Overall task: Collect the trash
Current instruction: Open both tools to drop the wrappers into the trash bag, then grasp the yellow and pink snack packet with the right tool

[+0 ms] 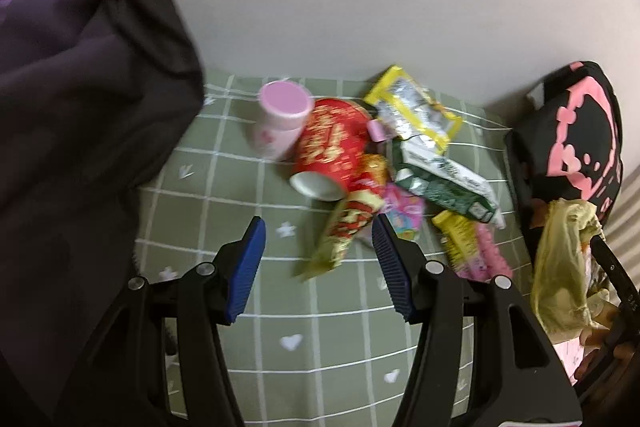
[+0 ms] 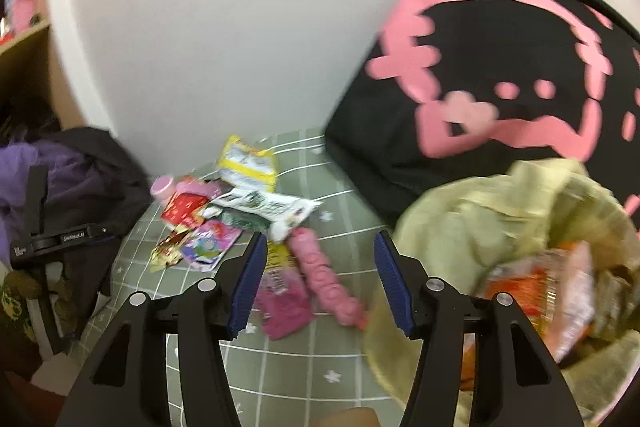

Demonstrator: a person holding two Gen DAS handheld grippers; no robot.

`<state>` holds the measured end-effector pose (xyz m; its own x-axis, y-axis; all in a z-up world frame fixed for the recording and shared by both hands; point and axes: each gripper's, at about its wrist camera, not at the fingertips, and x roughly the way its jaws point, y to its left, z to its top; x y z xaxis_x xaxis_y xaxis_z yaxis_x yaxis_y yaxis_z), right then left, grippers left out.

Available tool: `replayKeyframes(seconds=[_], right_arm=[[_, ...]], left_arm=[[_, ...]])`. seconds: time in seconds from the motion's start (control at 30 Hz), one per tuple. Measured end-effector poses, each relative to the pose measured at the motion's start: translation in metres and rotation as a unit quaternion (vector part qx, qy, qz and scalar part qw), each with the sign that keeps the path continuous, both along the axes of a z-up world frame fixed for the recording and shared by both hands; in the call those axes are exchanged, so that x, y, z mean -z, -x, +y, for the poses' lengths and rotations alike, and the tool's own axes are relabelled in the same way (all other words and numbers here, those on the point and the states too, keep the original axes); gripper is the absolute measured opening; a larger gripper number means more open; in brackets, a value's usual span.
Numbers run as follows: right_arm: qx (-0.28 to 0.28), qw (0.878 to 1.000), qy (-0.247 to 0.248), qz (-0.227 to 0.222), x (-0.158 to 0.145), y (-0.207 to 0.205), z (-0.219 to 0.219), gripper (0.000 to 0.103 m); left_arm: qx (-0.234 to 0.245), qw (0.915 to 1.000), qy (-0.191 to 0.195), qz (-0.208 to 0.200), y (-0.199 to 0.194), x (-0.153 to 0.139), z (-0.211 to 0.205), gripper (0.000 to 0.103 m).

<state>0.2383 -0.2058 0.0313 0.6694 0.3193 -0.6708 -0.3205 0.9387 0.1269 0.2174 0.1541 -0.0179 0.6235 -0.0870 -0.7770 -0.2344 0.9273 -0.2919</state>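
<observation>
A heap of trash lies on a green checked cloth (image 1: 248, 187): a red paper cup (image 1: 332, 151) on its side, a pink bottle (image 1: 280, 119), a yellow-edged foil packet (image 1: 412, 107), a green and white packet (image 1: 444, 183), and a gold and red wrapper (image 1: 344, 231). My left gripper (image 1: 318, 255) is open and empty just before that wrapper. My right gripper (image 2: 320, 267) is open and empty above pink wrappers (image 2: 324, 275). A yellow-green trash bag (image 2: 500, 227) with orange packets inside sits at its right.
A black cushion with a pink print (image 2: 500, 75) leans against the white wall (image 2: 220, 27) on the right. Dark and purple clothing (image 1: 80, 87) is piled on the left. A wooden shelf (image 2: 20, 59) stands at the far left.
</observation>
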Motion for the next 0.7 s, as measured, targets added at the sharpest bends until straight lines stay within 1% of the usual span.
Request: replayKeyframes(seconds=[0.07,0.1,0.2,0.27,0.37,0.53,0.6,0.7], right_arm=[[-0.030,0.999,0.004,0.032,0.013,-0.006,0.017,0.052],[-0.037,0.999,0.006,0.036,0.016,-0.006,0.022,0.052],[-0.068,0.996,0.034,0.043,0.033,-0.007,0.044,0.052],[-0.083,0.994,0.037,0.065,0.048,-0.009,0.055,0.052],[-0.089,0.992,0.034,0.088,0.067,-0.013,0.062,0.052],[-0.088,0.991,0.046,0.092,0.087,-0.020,0.072,0.052],[-0.085,0.991,0.048,0.089,0.091,-0.025,0.075,0.052],[-0.069,0.992,0.068,0.080,0.099,-0.035,0.082,0.052]], left_arm=[[-0.006,1.0000,0.004,0.005,0.005,0.005,0.008,0.053],[-0.008,0.9999,0.005,0.007,0.008,0.007,0.011,0.053],[-0.013,0.9998,0.010,0.011,0.014,0.011,0.016,0.053],[-0.015,0.9998,0.010,0.013,0.018,0.011,0.018,0.053],[-0.017,0.9997,0.009,0.014,0.021,0.011,0.020,0.053],[-0.021,0.9997,0.000,0.011,0.028,0.006,0.024,0.053],[-0.015,0.9998,-0.013,0.007,0.030,0.003,0.022,0.053],[-0.002,0.9993,-0.038,-0.004,0.033,-0.003,0.015,0.053]])
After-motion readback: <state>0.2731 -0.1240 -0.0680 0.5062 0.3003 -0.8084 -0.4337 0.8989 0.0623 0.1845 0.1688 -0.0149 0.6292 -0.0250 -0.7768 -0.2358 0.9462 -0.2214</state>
